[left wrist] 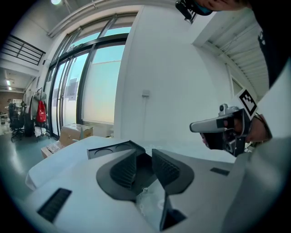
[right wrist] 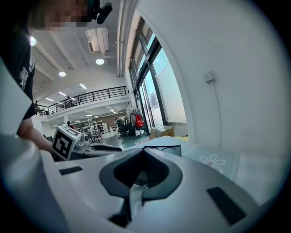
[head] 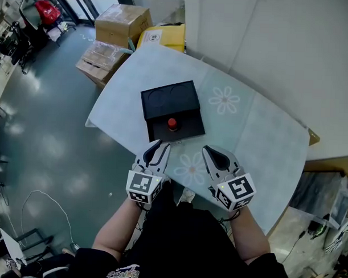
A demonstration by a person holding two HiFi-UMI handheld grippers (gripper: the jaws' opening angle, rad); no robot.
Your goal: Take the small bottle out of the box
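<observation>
A black box [head: 174,111] lies open on the table, its lid [head: 170,97] folded back on the far side. In the near half stands the small bottle with a red cap [head: 172,123]. My left gripper [head: 156,148] hovers just in front of the box's near edge, its jaws parted with nothing between them. In the left gripper view the gap between the left gripper's [left wrist: 143,157] pads shows the box lid [left wrist: 113,149] beyond. The right gripper [head: 214,156] is to the box's near right, shut and empty; in the right gripper view, the right gripper's [right wrist: 143,152] tips meet.
The table [head: 259,133] has a pale blue cloth with flower prints and a white wall behind it. Cardboard boxes [head: 122,22] and a yellow box [head: 165,37] stand on the floor beyond the far left corner. The table's near edge runs under my grippers.
</observation>
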